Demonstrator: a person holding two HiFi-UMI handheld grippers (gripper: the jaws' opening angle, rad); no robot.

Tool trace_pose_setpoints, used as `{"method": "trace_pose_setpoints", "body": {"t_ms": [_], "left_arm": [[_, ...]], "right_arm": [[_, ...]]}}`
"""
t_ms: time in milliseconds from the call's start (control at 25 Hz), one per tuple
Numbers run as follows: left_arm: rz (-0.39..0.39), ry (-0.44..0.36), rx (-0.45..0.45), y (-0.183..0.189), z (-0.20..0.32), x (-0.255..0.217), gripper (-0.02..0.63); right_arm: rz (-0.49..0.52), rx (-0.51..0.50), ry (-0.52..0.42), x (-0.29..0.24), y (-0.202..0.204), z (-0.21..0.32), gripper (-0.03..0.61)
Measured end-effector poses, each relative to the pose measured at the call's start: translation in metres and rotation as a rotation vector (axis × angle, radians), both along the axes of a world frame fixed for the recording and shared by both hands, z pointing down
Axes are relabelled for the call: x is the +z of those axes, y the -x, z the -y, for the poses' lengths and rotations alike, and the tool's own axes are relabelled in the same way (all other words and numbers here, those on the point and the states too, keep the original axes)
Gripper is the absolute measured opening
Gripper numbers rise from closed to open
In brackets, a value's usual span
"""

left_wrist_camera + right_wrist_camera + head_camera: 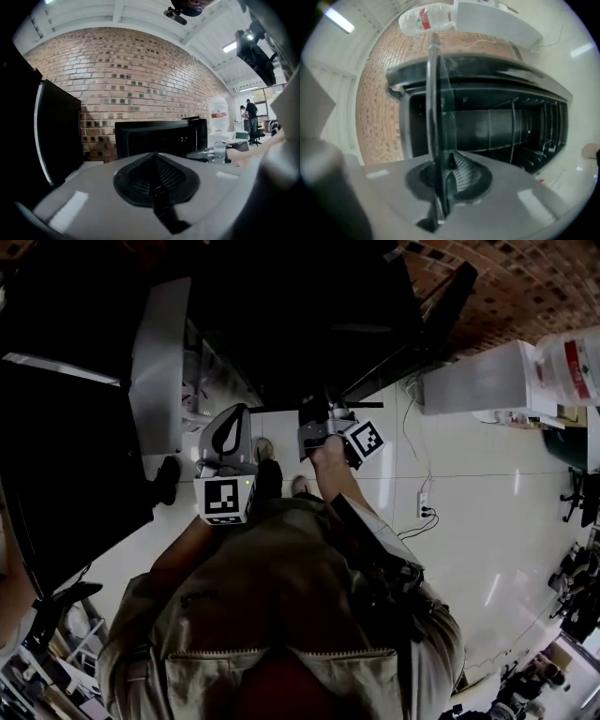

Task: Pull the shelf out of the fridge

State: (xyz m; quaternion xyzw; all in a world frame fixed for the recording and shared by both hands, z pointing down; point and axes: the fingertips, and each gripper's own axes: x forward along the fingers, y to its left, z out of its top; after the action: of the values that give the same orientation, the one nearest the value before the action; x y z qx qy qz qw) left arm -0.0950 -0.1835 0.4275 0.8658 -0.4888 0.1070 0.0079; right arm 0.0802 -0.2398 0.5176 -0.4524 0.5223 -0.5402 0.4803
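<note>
In the right gripper view my right gripper (443, 173) is shut on the clear glass shelf (436, 117), which I see edge-on as a thin pane running away from the jaws. Behind it gapes the black fridge (501, 126), its dark interior showing wire racks. The head view shows the right gripper (319, 418) held out in front of the fridge (309, 324), whose grey door (159, 362) stands open at the left. My left gripper (234, 413) is raised beside it, shut and holding nothing. In the left gripper view its jaws (154, 161) point toward the fridge (159, 136).
A white cabinet (478, 381) with a large water bottle (572, 362) stands right of the fridge. A power strip and cable (422, 507) lie on the white floor. A tall black unit (56, 474) is at the left. A brick wall (140, 70) is behind.
</note>
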Motion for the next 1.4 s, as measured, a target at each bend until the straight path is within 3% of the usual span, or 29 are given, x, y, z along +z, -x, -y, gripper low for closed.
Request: {"method": "trace_pose_setpoints", "body": {"t_ms": [200,360,680,1000,1400], "left_arm": [[0.001,0.004,-0.094,0.002,-0.046,-0.001,0.006],[0.002,-0.036,-0.094,-0.011,-0.075,-0.014,0.006],[-0.006,-0.078,-0.123,-0.004,-0.108,-0.041,0.006],[-0.043,-0.064,-0.122,0.03,-0.115,-0.041,0.006],[-0.12,-0.027,-0.047,0.056,-0.132,-0.025,0.006]], "right_arm": [[0.006,-0.045,-0.028,-0.012,-0.006,-0.045,0.011],[0.004,-0.062,-0.05,-0.023,-0.013,-0.076,0.011],[-0.009,-0.078,-0.06,-0.037,-0.018,-0.133,0.011],[-0.023,-0.019,-0.103,-0.057,-0.011,-0.164,0.012],[-0.058,0.092,-0.131,-0.097,0.004,-0.221,0.012]]}}
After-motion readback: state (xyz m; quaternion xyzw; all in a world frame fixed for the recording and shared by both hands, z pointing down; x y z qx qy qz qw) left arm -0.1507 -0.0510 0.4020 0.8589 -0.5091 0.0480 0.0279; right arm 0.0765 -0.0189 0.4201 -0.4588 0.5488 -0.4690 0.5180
